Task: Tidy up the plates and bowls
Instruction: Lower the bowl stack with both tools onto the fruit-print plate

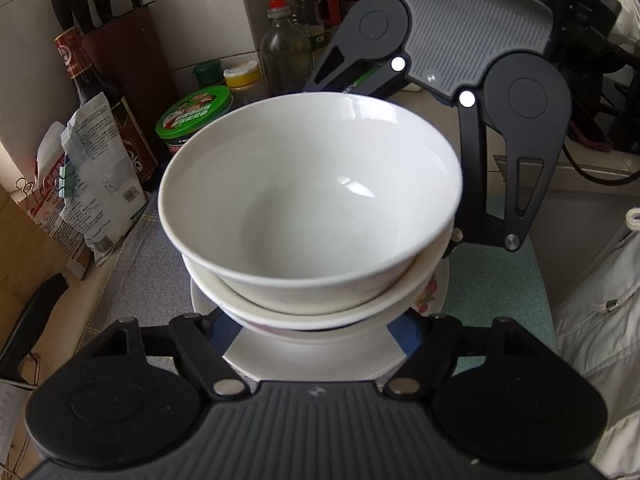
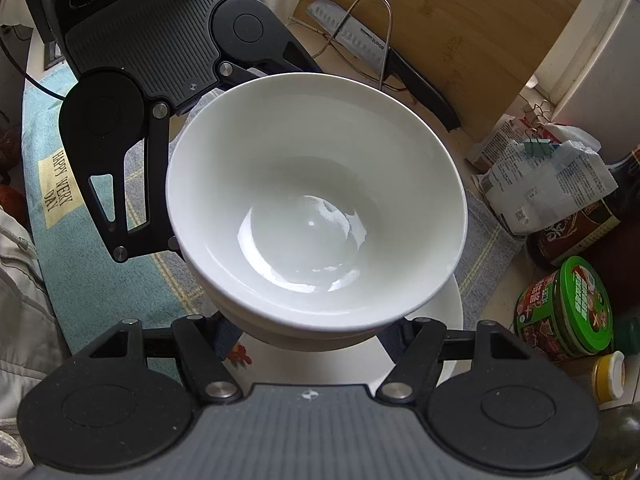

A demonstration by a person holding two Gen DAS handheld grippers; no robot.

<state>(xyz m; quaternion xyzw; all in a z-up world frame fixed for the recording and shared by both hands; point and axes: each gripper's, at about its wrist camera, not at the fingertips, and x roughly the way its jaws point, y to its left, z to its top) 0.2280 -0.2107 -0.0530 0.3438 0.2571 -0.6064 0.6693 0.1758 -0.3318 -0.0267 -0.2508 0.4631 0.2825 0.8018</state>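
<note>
Bowls (image 1: 310, 200) hide both grippers' fingertips and plate centre.

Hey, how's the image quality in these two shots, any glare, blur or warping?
Left wrist view: soft daylight, a small highlight inside the top bowl, straight edges bowed by the fisheye, dark corners. Right wrist view: stronger glare patches on the top bowl's floor, cutting board edges curved, the bottles at the right edge blurred.
</note>
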